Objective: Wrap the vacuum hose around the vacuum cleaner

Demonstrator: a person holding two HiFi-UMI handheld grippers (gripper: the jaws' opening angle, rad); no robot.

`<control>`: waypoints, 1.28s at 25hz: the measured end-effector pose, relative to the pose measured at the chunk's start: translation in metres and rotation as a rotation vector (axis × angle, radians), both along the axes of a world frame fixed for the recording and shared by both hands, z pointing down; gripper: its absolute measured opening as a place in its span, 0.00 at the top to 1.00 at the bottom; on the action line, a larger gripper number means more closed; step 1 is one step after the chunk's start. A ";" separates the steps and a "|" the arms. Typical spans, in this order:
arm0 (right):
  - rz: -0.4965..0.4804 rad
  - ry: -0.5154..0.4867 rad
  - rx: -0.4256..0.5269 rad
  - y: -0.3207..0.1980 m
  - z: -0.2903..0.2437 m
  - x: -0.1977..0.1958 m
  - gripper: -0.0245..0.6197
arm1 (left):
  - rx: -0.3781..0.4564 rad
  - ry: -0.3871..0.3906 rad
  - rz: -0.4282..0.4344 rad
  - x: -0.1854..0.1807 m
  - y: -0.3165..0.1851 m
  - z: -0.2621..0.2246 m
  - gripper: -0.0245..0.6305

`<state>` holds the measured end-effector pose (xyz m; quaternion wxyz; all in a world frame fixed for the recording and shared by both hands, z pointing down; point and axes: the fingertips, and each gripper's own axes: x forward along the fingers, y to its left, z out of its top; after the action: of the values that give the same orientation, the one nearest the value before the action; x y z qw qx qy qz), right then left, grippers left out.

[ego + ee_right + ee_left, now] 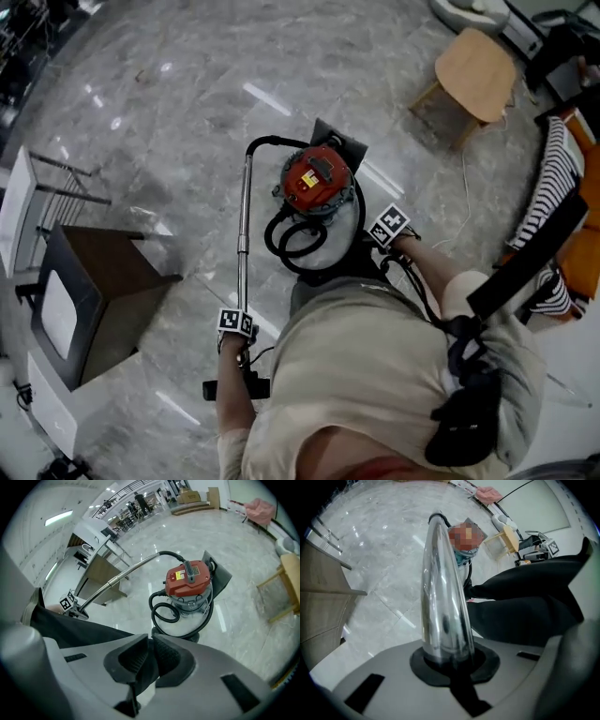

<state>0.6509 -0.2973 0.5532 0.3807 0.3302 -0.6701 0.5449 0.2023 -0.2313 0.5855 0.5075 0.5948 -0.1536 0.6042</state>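
While the fingers of the left gripper (449,660) clamp the chrome wand (440,588) left of the vacuum cleaner (316,183), those of the right gripper (151,660) pinch the black hose (151,604) at its near side. Open floor (187,103) spreads beyond the cleaner. A wooden cabinet (103,281) crowds its left, and a stool (476,64) stands far right.

The red-topped vacuum cleaner (187,578) stood upright, its black hose (168,553) looped round its base, chrome wand (119,577) slanting away.

Head view looks steeply down on the red-lidded vacuum cleaner (314,202). The left gripper view faces it along the chrome wand (443,597), and the right faces it from close by.
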 end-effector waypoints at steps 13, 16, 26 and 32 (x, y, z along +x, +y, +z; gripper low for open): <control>-0.079 -0.226 0.139 -0.009 -0.030 -0.042 0.95 | 0.134 -0.134 0.175 0.013 -0.011 -0.028 0.92; -0.085 -0.214 0.119 0.009 -0.021 -0.022 0.95 | 0.120 -0.154 0.190 0.023 -0.016 -0.039 0.92; 0.077 -0.155 -0.154 0.134 0.045 0.089 0.95 | 0.109 -0.218 0.122 0.020 0.025 -0.056 0.92; 0.139 -0.126 -0.274 0.181 0.065 0.086 0.95 | 0.092 -0.198 0.087 0.026 0.048 -0.062 0.92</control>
<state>0.7368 -0.1162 0.6181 0.3409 0.2859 -0.5876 0.6758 0.2279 -0.1837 0.5231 0.4353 0.5608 -0.2045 0.6739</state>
